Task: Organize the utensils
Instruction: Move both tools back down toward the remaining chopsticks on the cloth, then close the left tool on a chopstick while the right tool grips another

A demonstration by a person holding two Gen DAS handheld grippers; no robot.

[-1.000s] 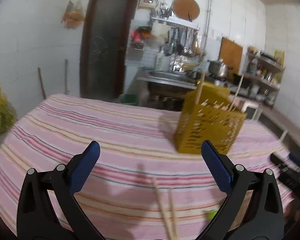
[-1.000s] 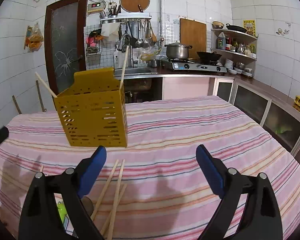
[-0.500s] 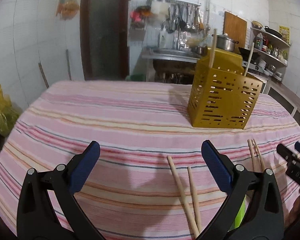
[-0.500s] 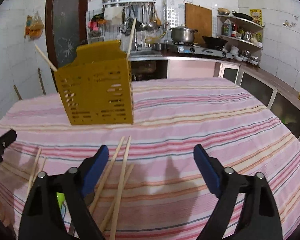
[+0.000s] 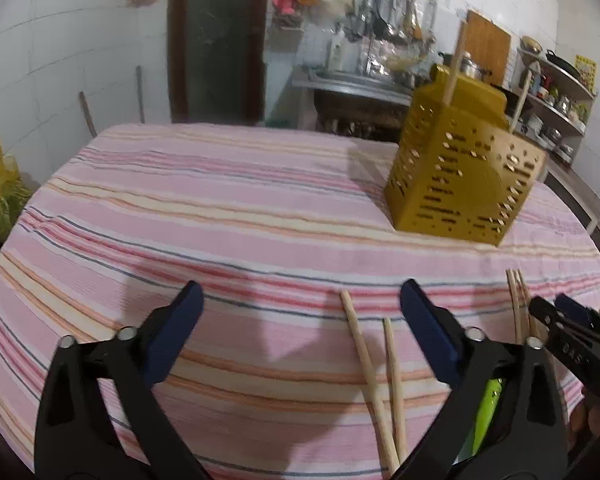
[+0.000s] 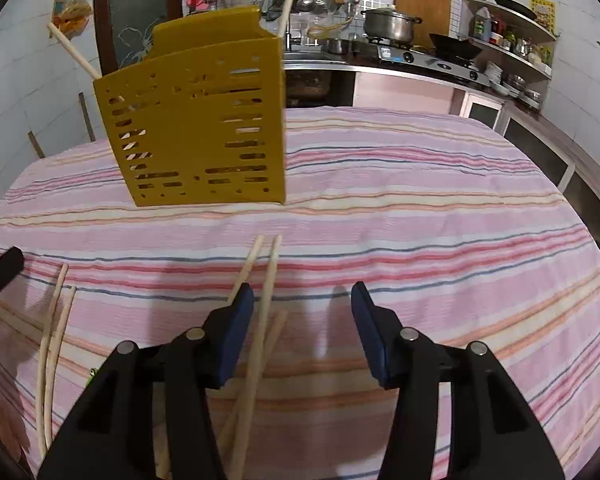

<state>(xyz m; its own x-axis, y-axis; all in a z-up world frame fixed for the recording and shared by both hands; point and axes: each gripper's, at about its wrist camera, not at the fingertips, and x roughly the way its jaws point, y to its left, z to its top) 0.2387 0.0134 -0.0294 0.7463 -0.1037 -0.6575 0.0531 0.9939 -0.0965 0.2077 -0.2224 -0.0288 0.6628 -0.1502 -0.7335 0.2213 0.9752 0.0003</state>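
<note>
A perforated yellow utensil holder [image 5: 460, 176] [image 6: 204, 128] stands on the striped tablecloth with two chopsticks sticking out of it. My left gripper [image 5: 300, 312] hovers low over the cloth. Its jaws are wide and closing slightly, with a loose chopstick pair [image 5: 374, 380] lying just inside its right finger. My right gripper [image 6: 300, 300] is closing over several chopsticks [image 6: 266, 280]. They lie beside its left finger, and the pads do not press on them. A second pair [image 6: 54, 340] lies further left.
The pink striped tablecloth [image 6: 440, 208] covers the whole table. A green object [image 5: 488, 408] lies near the front edge, behind my left gripper's right finger. The right gripper's tip [image 5: 572, 340] shows at the left wrist view's right edge. A kitchen counter with a stove stands behind.
Both grippers have sunk toward the cloth and tipped downward, so the loose chopsticks now lie at their fingers. The right jaws have narrowed a lot, the left only slightly.
</note>
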